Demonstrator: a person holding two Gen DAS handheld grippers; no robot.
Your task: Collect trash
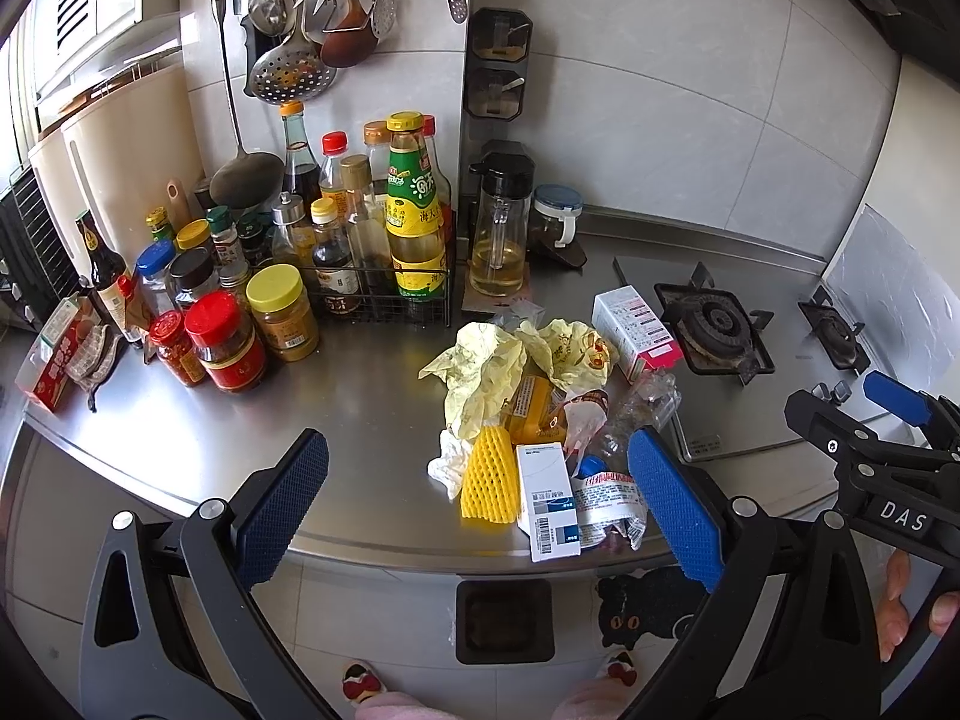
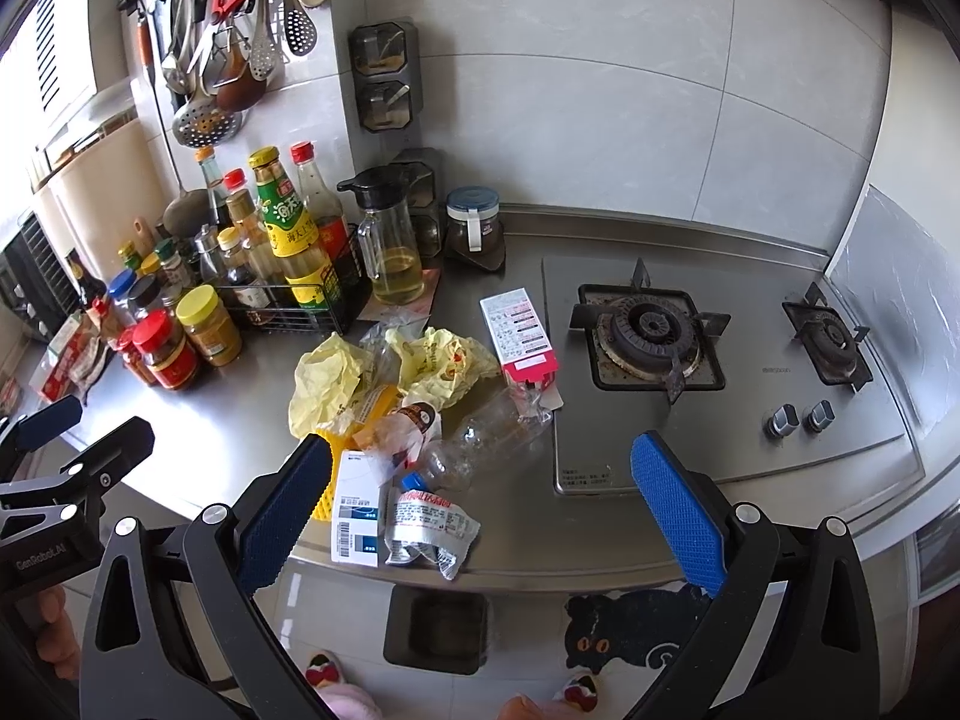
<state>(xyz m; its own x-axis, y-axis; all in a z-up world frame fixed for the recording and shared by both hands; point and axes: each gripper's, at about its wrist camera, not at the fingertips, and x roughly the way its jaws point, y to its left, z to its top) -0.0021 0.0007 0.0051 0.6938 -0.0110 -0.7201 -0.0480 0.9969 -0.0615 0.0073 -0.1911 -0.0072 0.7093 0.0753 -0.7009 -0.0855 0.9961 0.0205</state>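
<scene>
A pile of trash lies on the steel counter (image 1: pixel 360 396) near its front edge: crumpled yellow paper (image 1: pixel 480 372), a yellow foam net (image 1: pixel 489 480), a white-and-blue box (image 1: pixel 549 501), a crushed clear plastic bottle (image 2: pixel 480 441), a silver printed wrapper (image 2: pixel 429 525) and a pink-and-white carton (image 2: pixel 519 330). A dark trash bin (image 2: pixel 438 630) stands on the floor below the counter edge. My left gripper (image 1: pixel 480 510) is open and empty, held in front of the pile. My right gripper (image 2: pixel 480 510) is open and empty, also in front of the pile.
Sauce bottles and jars (image 1: pixel 288 276) crowd the counter's back left, with an oil jug (image 1: pixel 498 234). A gas stove (image 2: pixel 654 336) with two burners lies to the right. Utensils hang on the wall (image 1: pixel 300 18). A black cat mat (image 2: pixel 630 624) lies on the floor.
</scene>
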